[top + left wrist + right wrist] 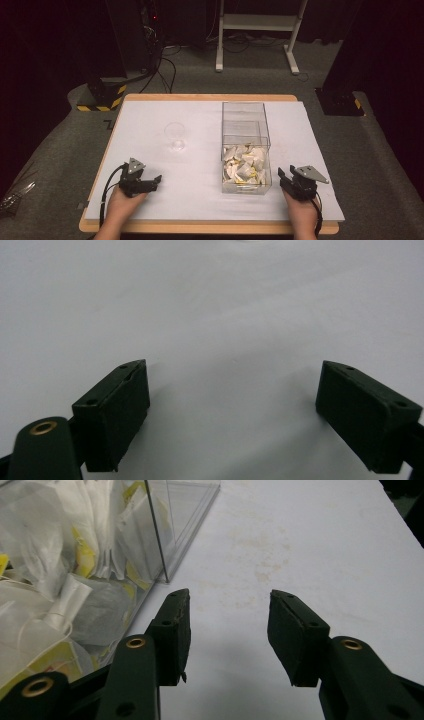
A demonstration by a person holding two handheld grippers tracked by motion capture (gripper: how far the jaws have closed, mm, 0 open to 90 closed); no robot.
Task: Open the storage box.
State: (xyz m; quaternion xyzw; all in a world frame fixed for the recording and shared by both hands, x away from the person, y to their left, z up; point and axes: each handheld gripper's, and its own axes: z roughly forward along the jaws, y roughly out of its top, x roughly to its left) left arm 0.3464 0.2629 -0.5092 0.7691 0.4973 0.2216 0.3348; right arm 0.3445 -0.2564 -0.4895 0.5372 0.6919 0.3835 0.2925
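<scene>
A clear plastic box (245, 116) stands right of the table's middle, its near half heaped with white and yellow tea bags (244, 168). A clear drinking glass (176, 136) stands to its left. My left gripper (155, 181) rests near the front left of the white table top, open, with bare surface between its jaws (232, 385). My right gripper (284, 176) sits just right of the box's near corner, open and holding nothing (230, 600). In the right gripper view, the box wall (165, 540) and the tea bags (60, 580) lie close on the left.
The white table top (150, 115) has a wooden rim (210, 228) along the front. On the carpet beyond stand a white frame's legs (292, 60), a black and yellow striped base (102, 97) at the back left with cables, and a black base (340, 102) at the right.
</scene>
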